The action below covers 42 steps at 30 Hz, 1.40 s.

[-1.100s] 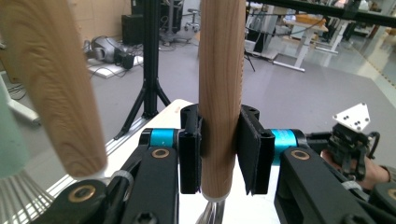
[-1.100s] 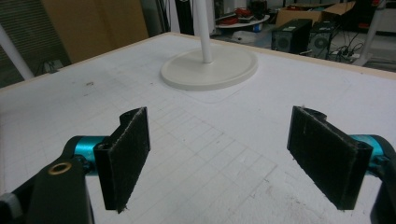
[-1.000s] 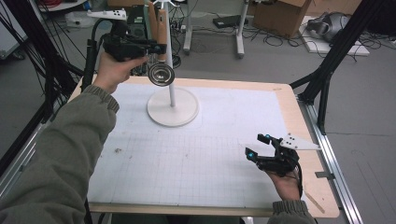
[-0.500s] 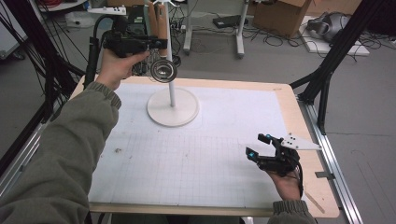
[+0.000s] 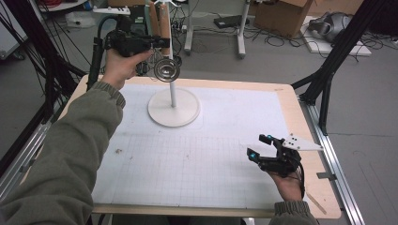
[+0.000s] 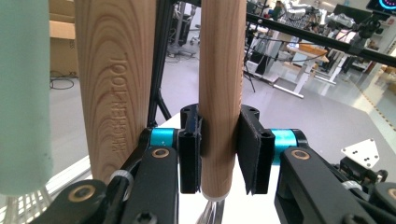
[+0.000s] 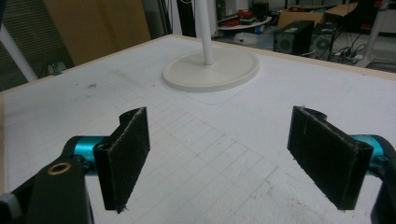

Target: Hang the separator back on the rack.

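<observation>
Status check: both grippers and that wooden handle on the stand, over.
Left gripper shut on wooden handle, up by the stand. Right gripper open, idle over the mat. Second wooden handle hangs close beside.

White gridded mat (image 5: 197,164) flat on wooden table (image 5: 307,136). Cardboard box (image 5: 277,14) on floor beyond far edge; cables (image 5: 281,40) loose beside it. Black frame struts (image 5: 338,56) at right.

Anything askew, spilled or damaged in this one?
Nothing stands out. The left gripper is clamped on a hanging wooden handle above the white stand; the right gripper rests open over the gridded mat.
</observation>
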Each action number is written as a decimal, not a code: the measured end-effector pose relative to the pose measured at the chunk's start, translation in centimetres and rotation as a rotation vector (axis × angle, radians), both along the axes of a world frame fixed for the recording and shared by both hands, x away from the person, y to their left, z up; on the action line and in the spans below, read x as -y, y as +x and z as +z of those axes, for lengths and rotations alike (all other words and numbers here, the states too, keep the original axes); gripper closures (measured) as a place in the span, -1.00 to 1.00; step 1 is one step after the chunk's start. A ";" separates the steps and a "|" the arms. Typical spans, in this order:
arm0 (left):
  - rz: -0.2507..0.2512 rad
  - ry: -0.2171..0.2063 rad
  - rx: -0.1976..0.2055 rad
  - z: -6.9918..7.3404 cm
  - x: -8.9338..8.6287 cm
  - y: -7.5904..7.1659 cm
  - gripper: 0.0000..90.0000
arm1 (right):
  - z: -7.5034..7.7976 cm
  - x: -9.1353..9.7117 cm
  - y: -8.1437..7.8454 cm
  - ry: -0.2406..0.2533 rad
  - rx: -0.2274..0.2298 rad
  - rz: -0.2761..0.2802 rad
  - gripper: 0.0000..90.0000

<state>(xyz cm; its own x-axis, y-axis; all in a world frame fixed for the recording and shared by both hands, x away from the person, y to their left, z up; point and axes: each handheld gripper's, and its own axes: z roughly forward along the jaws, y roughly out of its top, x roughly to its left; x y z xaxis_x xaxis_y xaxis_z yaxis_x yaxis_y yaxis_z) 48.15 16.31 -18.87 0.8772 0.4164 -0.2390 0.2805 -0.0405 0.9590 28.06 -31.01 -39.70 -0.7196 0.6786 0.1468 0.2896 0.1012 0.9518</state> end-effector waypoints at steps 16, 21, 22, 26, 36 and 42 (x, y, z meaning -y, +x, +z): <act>0.113 0.030 0.083 0.0 -0.2 -2.2 0.47 | 0.0 -0.3 0.1 -0.001 0.001 0.017 -0.56; 0.175 0.066 0.116 0.3 -0.2 -2.9 0.41 | 0.0 -0.3 0.1 0.002 -0.001 0.019 -0.56; 0.179 0.068 0.118 0.4 -0.3 -3.0 0.40 | 0.0 -0.3 0.1 0.001 0.004 0.018 -0.56; 0.189 0.089 0.137 0.6 -0.3 -3.5 0.37 | 0.0 -0.3 0.1 0.005 0.000 0.020 -0.56; 0.197 0.128 0.142 -0.2 -1.1 -4.7 0.28 | -0.1 -0.5 0.1 0.001 0.005 0.013 -0.57; 0.186 0.149 0.139 -1.0 -1.8 -5.6 0.17 | -0.1 -0.5 0.1 -0.009 0.005 0.000 -0.58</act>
<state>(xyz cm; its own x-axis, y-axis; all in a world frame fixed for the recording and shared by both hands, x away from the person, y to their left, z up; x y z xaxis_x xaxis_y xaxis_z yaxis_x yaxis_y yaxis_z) 42.50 18.08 -19.87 0.8022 0.5953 -0.0462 0.1629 -0.1438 0.9761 28.12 -30.47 -39.84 -0.7203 0.6800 0.1373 0.2848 0.1094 0.9523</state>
